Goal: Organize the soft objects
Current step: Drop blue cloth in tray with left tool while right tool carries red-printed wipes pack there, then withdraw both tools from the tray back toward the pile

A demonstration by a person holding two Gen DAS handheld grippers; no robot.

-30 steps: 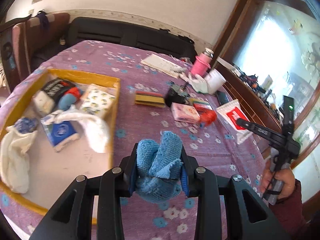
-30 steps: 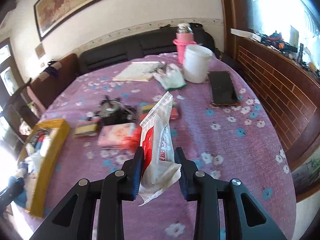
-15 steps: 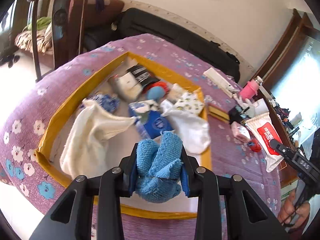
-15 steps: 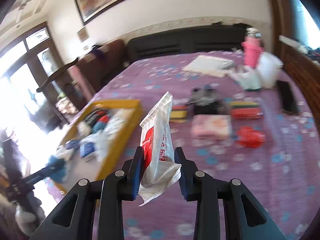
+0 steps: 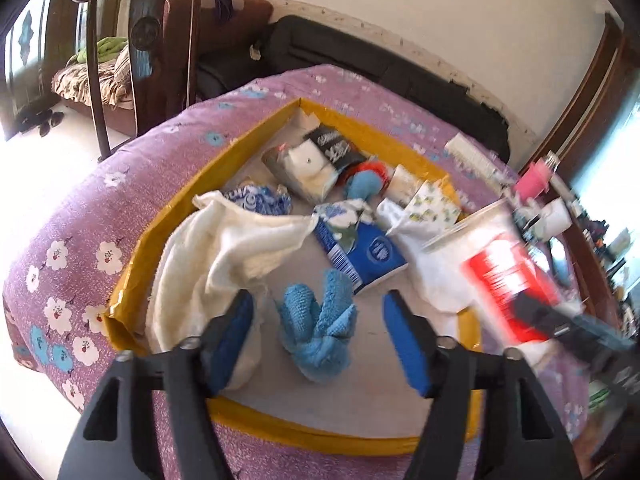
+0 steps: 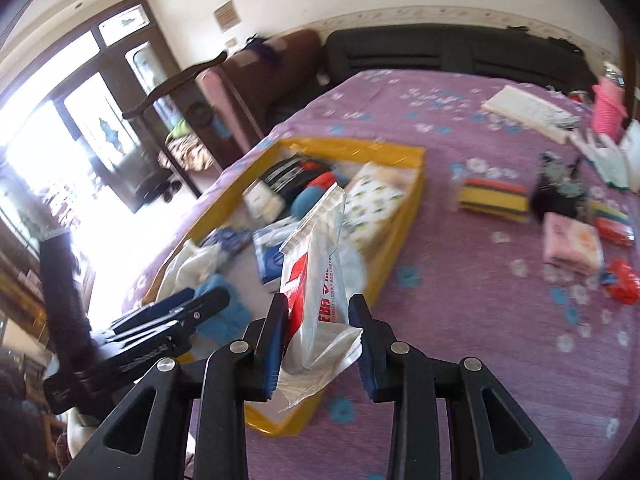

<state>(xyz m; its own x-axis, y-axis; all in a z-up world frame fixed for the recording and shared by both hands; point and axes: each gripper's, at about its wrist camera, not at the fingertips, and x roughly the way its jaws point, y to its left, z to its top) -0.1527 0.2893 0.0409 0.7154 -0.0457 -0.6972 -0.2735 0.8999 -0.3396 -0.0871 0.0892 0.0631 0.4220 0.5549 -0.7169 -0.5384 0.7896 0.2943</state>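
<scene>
A crumpled blue cloth (image 5: 320, 336) lies on the floor of the yellow tray (image 5: 168, 224), beside a white towel (image 5: 224, 248). My left gripper (image 5: 318, 308) hangs over it with jaws opening; the cloth sits between the blue pads, which do not touch it. My right gripper (image 6: 318, 308) is shut on a white and red plastic packet (image 6: 316, 264), held upright just above the tray's near right rim (image 6: 404, 216). The left wrist view shows that packet (image 5: 504, 276) blurred at the tray's right side. In the right wrist view the left gripper (image 6: 192, 308) shows low on the left.
The tray also holds a blue packet (image 5: 368, 252), a patterned tissue pack (image 5: 432, 204) and several small soft items. On the purple flowered cloth lie a yellow sponge (image 6: 492, 196), a pink tissue pack (image 6: 572, 244), a red wrapper (image 6: 620, 280) and a pink bottle (image 6: 608, 108). A wooden chair (image 5: 144, 40) stands beyond the table.
My left gripper moved over the tray, then opened and let go of the blue cloth, which now rests in the tray. My right gripper carried the packet leftward to the tray's edge.
</scene>
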